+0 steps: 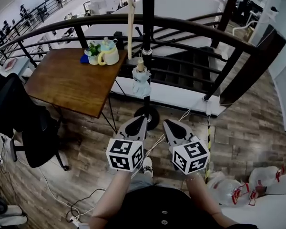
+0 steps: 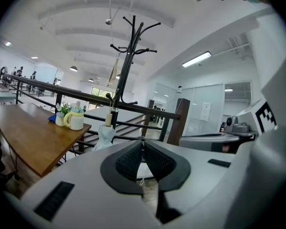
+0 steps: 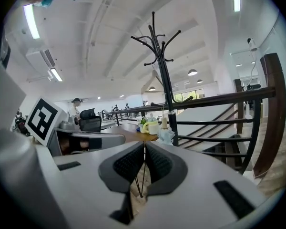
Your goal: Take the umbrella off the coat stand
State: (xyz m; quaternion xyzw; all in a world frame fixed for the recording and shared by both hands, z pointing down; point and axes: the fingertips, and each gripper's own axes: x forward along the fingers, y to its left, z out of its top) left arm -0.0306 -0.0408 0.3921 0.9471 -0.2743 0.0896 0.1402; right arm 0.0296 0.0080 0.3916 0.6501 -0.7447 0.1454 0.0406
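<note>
Mezzanine, wood floor (image 1: 257, 128), black railing (image 1: 181, 23). Bench (image 1: 66, 82) at left. Coat stand (image 1: 148, 32) beside it, with the pale folded umbrella (image 1: 141, 82) hanging against its pole. My left gripper (image 1: 141, 119) and right gripper (image 1: 168, 123): jaws together, empty, short of the umbrella. Step, I judge: approach. Next: part one pair, close on the umbrella, lift clear.

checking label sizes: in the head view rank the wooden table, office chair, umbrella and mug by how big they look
1. wooden table
2. office chair
3. umbrella and mug: too alike to rank
</note>
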